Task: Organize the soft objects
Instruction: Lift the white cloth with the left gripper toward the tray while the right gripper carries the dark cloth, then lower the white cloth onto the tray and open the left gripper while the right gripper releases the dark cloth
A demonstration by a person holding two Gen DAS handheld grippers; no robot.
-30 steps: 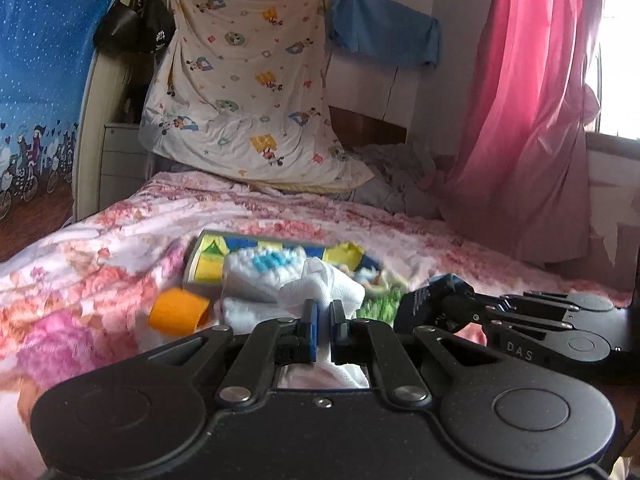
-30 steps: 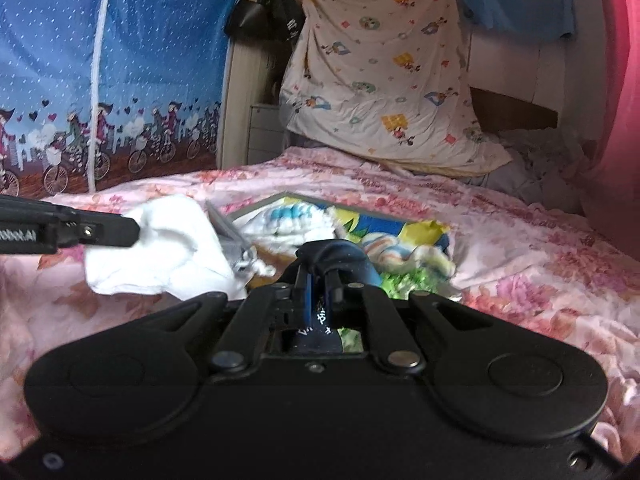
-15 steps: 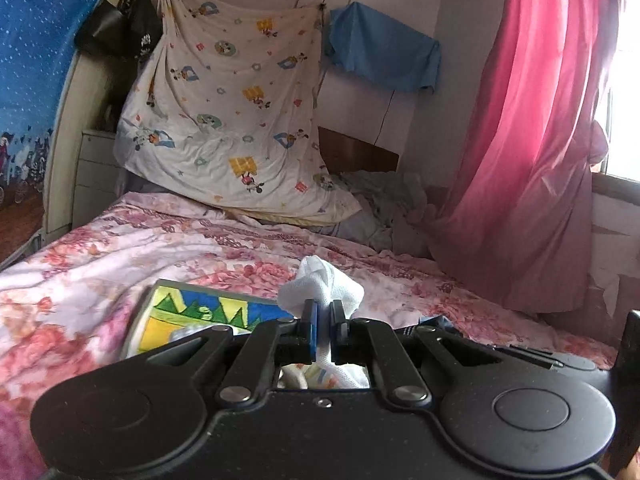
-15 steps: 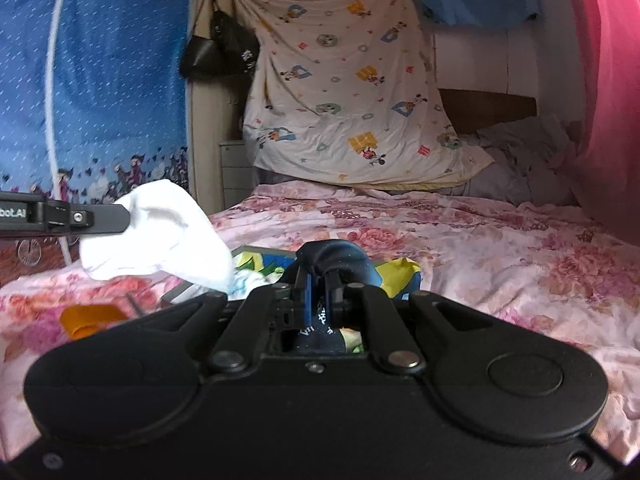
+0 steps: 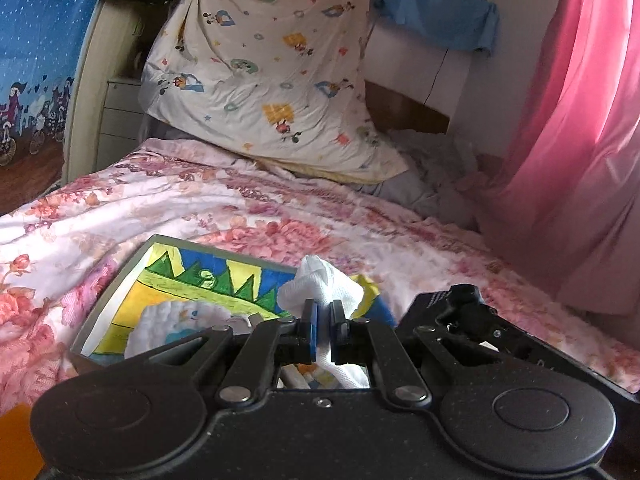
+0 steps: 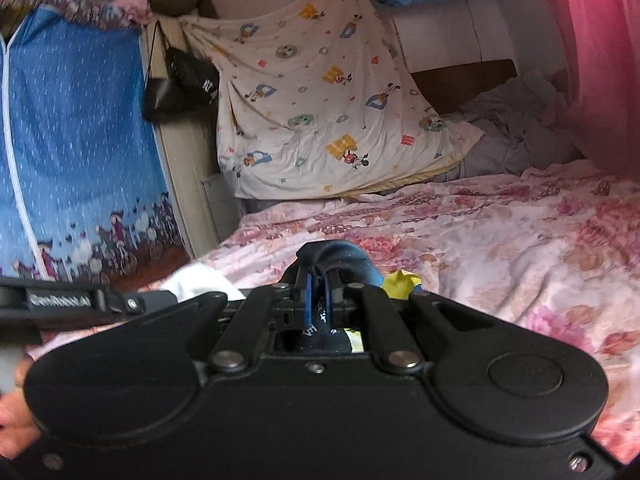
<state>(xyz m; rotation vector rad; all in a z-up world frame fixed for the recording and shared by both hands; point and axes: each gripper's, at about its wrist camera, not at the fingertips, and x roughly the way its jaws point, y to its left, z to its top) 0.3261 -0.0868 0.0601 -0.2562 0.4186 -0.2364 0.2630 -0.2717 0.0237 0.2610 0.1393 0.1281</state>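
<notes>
My left gripper (image 5: pixel 323 312) is shut on a white sock (image 5: pixel 324 280), whose bunched top sticks up above the pads. Below and to its left lies a flat tray (image 5: pixel 120 280) painted in yellow, green and blue, with a white-and-blue soft bundle (image 5: pixel 176 320) on it. My right gripper (image 6: pixel 319 284) is shut on a dark navy sock (image 6: pixel 340 254) that bulges over the fingertips. In the left wrist view the right gripper's black body (image 5: pixel 472 320) shows at the right. In the right wrist view the left gripper (image 6: pixel 152 300) and its white sock (image 6: pixel 196 284) sit at the left.
The flowered bedspread (image 5: pixel 280 216) covers the bed. A cartoon-print pillowcase (image 5: pixel 272 80) hangs at the head, with a blue cloth (image 5: pixel 436 16) on the wall and a pink curtain (image 5: pixel 572 140) at the right. An orange item (image 5: pixel 16 440) shows at the lower left edge.
Both grippers have travelled across the bed with their socks still held. The tray has slid toward the lower left in the left wrist view, and the right wrist view has rolled.
</notes>
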